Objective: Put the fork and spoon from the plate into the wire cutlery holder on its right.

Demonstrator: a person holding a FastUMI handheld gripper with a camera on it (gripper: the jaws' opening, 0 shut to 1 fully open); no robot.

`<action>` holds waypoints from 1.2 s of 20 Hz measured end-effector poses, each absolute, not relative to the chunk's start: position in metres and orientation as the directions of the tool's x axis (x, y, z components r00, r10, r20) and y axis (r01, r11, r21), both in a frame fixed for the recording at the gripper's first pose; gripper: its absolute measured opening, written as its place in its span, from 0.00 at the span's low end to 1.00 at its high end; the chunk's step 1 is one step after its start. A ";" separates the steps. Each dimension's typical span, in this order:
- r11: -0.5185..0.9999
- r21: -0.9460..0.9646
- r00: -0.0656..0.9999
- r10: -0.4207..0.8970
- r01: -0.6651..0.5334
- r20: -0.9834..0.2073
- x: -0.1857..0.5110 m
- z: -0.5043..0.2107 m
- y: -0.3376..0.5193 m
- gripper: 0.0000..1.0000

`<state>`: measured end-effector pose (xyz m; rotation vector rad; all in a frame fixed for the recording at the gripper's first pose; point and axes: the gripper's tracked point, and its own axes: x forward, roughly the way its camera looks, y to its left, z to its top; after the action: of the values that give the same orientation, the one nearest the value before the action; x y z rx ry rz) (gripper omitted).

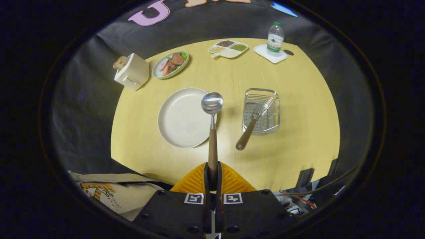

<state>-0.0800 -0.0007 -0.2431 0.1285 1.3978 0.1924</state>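
Observation:
My gripper (212, 172) is shut on the wooden handle of the spoon (212, 114). The spoon points straight ahead from the fingers, lifted above the table, and its metal bowl hangs over the right rim of the white plate (181, 118). The plate has nothing lying on it. To its right stands the wire cutlery holder (261, 110). The fork (252, 124) lies in the holder with its tines inside and its wooden handle sticking out over the near edge.
On the round yellow table (298, 109), a toaster (132, 71) stands at the far left, beside a plate of food (170, 64). A divided dish (228, 48) and a water bottle (275, 39) on a white tray stand at the far edge.

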 end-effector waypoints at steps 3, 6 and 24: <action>0.982 0.187 0.178 0.190 -0.035 -0.966 -0.074 -0.238 -0.019 0.08; 0.983 0.182 0.183 0.183 -0.023 -0.966 -0.073 -0.233 -0.033 0.08; 0.985 0.152 0.135 0.139 0.086 -0.981 -0.070 -0.272 -0.087 0.08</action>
<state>-0.0704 -0.0868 -0.2717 0.1873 1.4372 0.0387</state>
